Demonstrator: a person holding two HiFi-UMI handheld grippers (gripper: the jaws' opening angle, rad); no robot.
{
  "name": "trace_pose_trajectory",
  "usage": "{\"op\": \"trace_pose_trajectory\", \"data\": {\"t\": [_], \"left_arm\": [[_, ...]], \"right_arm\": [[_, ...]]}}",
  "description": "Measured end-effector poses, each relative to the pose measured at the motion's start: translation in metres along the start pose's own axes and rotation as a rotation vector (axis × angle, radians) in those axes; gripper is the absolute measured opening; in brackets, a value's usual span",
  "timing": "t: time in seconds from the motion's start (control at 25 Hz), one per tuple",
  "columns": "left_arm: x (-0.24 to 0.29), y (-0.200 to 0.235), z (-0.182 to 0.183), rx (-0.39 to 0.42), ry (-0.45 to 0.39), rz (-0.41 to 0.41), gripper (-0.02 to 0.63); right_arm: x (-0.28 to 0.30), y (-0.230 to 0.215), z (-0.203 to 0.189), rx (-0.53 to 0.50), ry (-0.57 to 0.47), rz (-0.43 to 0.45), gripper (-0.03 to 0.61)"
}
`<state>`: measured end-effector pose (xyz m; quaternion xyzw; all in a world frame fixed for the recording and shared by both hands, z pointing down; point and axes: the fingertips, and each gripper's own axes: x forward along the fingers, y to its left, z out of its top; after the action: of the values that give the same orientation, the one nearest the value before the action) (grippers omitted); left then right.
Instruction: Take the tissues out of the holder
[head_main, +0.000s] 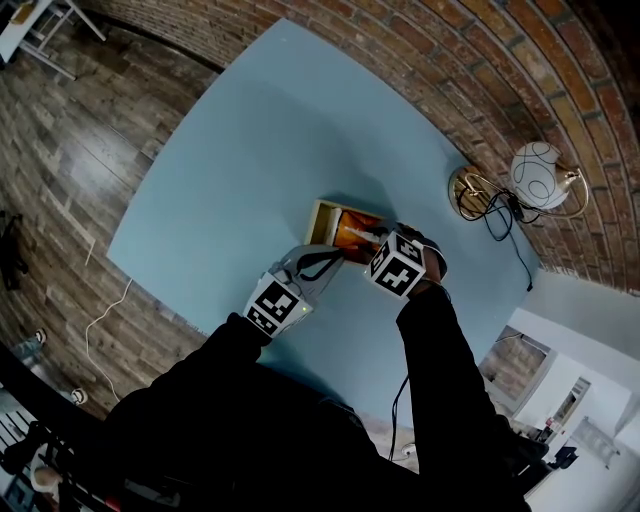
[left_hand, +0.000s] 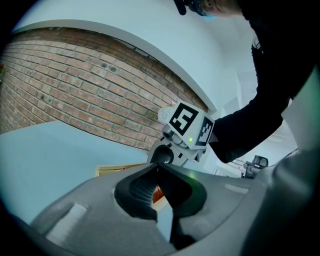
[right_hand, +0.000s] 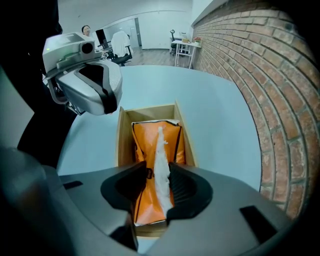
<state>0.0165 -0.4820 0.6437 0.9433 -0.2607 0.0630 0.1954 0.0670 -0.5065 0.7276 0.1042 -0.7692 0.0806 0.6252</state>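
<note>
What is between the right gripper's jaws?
In the right gripper view, a white crumpled tissue ridge stands between the right gripper's jaws, rising from the orange plastic tissue pack inside the light wooden box holder.

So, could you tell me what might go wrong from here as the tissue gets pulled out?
The right gripper straddles the thin white tissue with a gap on one side; a weak pinch could slip or tear it.
The orange pack just lies in the wooden holder and might lift out too.
Whether the left gripper steadies the holder is unclear, so it may shift.
</note>
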Motion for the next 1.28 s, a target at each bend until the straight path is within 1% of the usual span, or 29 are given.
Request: {"op": "trace_pose_trajectory", "data": {"t": [0.64, 1.28], "left_arm": [[-0.007, -0.005, 0.010, 0.014, -0.016, 0.006, 0.009], [-0.029, -0.020, 0.026, 0.055, -0.036, 0.020, 0.009]], "right_arm": [[-0.024, 0.003, 0.008, -0.014, 0.004, -0.017, 0.138], [-0.065, 0.005, 0.016, -0.036, 0.010, -0.073, 0.138]]}}
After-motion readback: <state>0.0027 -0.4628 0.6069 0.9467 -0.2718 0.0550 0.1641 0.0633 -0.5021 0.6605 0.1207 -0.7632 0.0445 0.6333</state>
